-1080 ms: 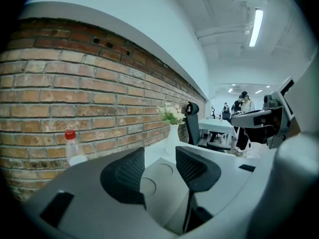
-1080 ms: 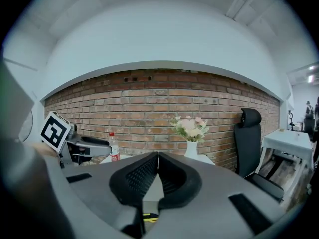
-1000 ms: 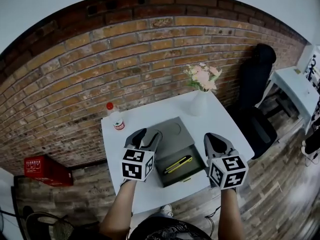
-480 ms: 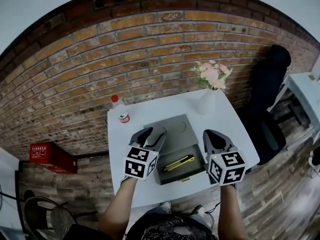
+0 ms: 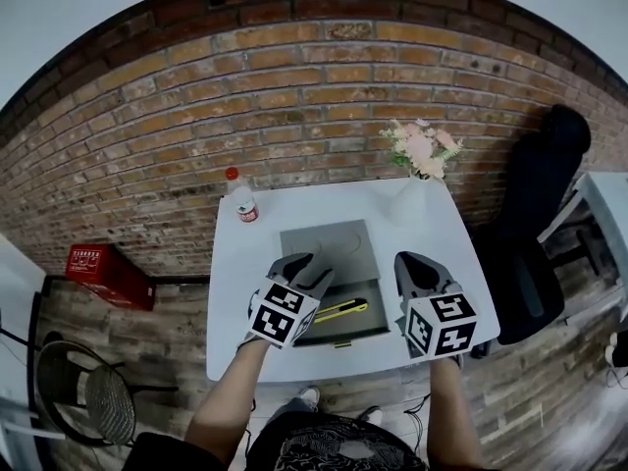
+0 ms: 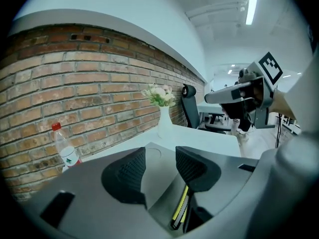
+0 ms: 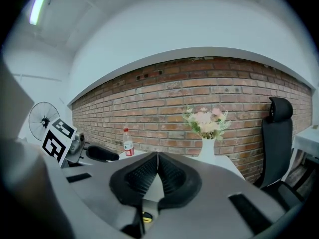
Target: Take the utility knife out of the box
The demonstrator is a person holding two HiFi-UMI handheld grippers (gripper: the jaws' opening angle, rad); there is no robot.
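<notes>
A yellow and black utility knife [image 5: 340,310] lies inside an open grey box [image 5: 365,324] on the white table [image 5: 235,292]; its lid [image 5: 329,250] is folded back toward the wall. My left gripper [image 5: 307,266] hovers open over the box's left edge. In the left gripper view the knife [image 6: 181,207] shows below the right jaw, with nothing between the jaws of the left gripper [image 6: 160,166]. My right gripper [image 5: 410,266] stays shut and empty at the box's right side; the right gripper view shows this gripper [image 7: 157,168] with its pads pressed together.
A plastic bottle with a red cap [image 5: 242,202] stands at the table's back left. A white vase of flowers [image 5: 414,196] stands at the back right by the brick wall. A black office chair [image 5: 530,224] is right of the table, a red crate [image 5: 106,275] on the floor left.
The left gripper has shifted right and forward over the box's left edge. The head view has tilted, so the table sits lower and more centred. The right gripper stays beside the box.
</notes>
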